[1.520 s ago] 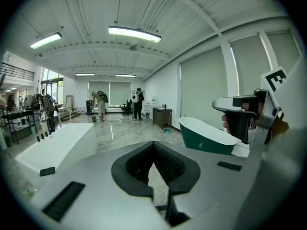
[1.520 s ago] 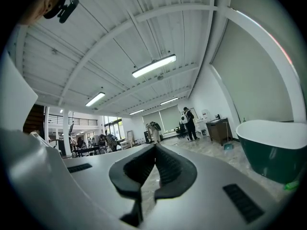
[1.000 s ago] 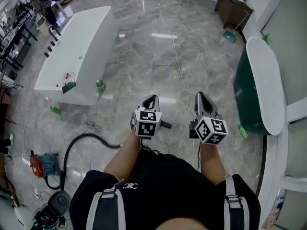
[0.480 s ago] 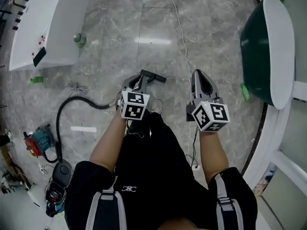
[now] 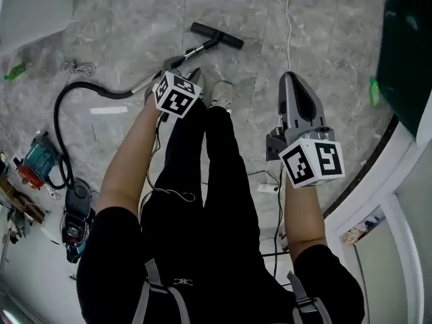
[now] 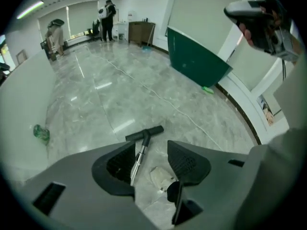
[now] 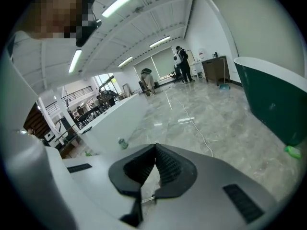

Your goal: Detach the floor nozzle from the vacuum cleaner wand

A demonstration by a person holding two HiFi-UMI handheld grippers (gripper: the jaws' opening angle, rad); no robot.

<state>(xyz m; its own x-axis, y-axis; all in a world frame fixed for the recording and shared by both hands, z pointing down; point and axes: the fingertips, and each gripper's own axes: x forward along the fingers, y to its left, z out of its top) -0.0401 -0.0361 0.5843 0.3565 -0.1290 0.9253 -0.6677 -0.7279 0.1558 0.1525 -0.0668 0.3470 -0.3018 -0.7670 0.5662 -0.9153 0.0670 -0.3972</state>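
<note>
Fingers (image 6: 184, 162) of my left gripper (image 6: 151, 150) have just been opening and now stand well apart, with nothing pinched between them. Through the gap I look down on the vacuum wand (image 6: 138, 158), which lies on the marble floor (image 6: 158, 99) below the fingers, not between their pads. It shows close beside the left-hand finger. From there it runs away to the black floor nozzle (image 6: 144, 133), which lies beyond the fingertips and is joined to the wand. A pale shoe (image 6: 161, 176) shows in the gap too. In the head view this gripper hangs over the wand's near end, where the black hose (image 5: 57, 127) comes in. My right gripper (image 7: 156, 150) has its fingers pressed together on nothing. It sits to the right of my legs, well apart from the nozzle.
</note>
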